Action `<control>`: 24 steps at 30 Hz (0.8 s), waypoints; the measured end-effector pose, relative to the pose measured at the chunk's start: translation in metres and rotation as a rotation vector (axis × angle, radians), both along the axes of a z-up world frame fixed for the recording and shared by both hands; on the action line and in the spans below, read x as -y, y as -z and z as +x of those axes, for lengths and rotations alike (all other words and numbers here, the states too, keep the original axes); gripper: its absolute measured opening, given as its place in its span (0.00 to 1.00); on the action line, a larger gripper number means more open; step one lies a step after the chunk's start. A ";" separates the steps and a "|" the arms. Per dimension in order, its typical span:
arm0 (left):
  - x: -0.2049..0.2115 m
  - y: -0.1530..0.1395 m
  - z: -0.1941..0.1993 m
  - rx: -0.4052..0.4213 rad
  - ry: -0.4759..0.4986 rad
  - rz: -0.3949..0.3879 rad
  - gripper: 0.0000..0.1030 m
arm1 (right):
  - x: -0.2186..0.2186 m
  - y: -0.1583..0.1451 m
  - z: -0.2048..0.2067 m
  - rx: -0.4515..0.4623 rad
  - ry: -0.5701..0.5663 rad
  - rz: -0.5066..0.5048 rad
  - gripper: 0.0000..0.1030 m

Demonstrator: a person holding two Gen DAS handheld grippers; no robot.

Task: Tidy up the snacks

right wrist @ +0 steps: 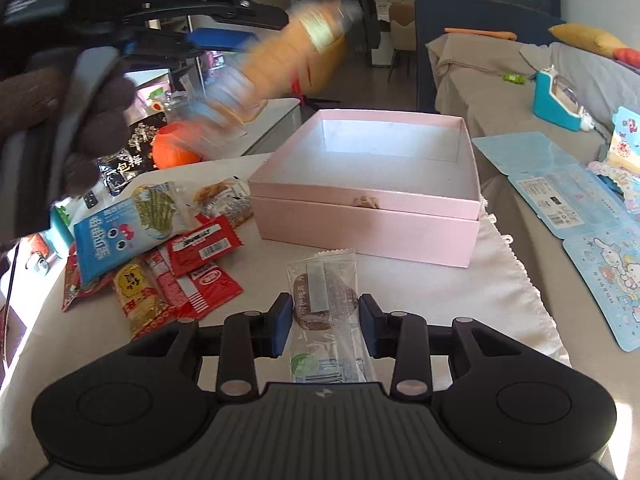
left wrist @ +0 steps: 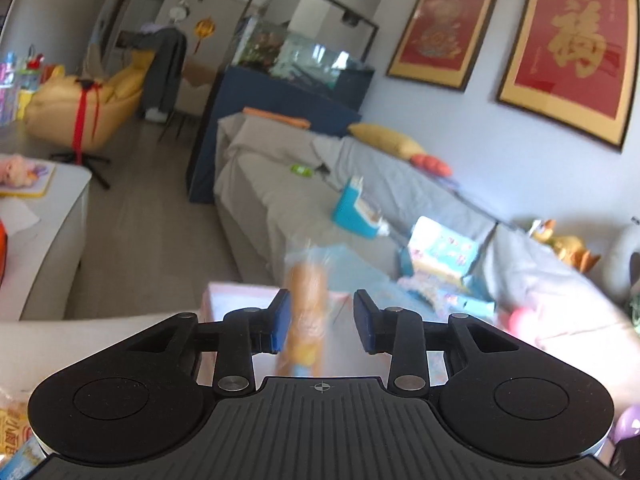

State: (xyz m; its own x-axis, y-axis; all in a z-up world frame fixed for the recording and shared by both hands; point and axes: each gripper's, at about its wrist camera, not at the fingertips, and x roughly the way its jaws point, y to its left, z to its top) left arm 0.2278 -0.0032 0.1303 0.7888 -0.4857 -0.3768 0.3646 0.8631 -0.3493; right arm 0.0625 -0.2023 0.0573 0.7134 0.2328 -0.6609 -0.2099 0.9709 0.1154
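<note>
The pink box point(right wrist: 400, 136) at centre frame looks empty, so sorting has barely begun. The left claw point(left wrist: 322, 322) is wide, an orange snack packet point(left wrist: 306, 316) blurred between its pads. The right claw point(right wrist: 326, 326) brackets a brown pastry packet point(right wrist: 326, 312), not visibly clamped. A snack pile point(right wrist: 160, 256) waits at lower left.

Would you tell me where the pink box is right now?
In the right wrist view, the pink box sits open at centre on the white cloth, just beyond the right gripper.

snack pile point(right wrist: 160, 248) left of box point(right wrist: 368, 204)
</note>
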 end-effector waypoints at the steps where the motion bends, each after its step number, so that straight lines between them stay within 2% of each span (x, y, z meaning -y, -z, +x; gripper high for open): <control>1: -0.003 0.005 -0.005 -0.008 0.004 0.013 0.37 | 0.002 0.000 0.000 0.000 0.007 0.002 0.35; 5: -0.016 0.034 -0.048 -0.036 0.021 0.070 0.37 | 0.014 -0.008 0.004 0.019 0.034 0.029 0.35; 10: -0.036 0.070 -0.102 -0.124 0.020 0.129 0.37 | 0.005 -0.040 0.042 0.154 0.057 -0.005 0.35; 12: -0.043 0.079 -0.117 -0.153 0.010 0.150 0.37 | 0.002 -0.052 0.070 0.212 0.079 -0.004 0.39; 13: -0.047 0.082 -0.123 -0.164 0.007 0.161 0.37 | 0.000 -0.057 0.085 0.223 0.090 -0.009 0.46; 15: -0.057 0.086 -0.136 -0.179 -0.008 0.176 0.37 | -0.006 -0.059 0.107 0.216 0.111 -0.038 0.49; 17: -0.067 0.092 -0.146 -0.201 -0.029 0.174 0.37 | -0.014 -0.056 0.114 0.185 0.089 -0.023 0.49; 18: -0.072 0.096 -0.150 -0.218 -0.037 0.169 0.37 | -0.017 -0.053 0.112 0.164 0.063 0.007 0.51; 20: -0.080 0.102 -0.156 -0.257 -0.057 0.157 0.37 | -0.028 -0.043 0.102 0.118 0.008 0.053 0.62; 24: -0.087 0.110 -0.165 -0.294 -0.064 0.127 0.37 | -0.062 -0.012 0.076 0.032 -0.100 0.045 0.69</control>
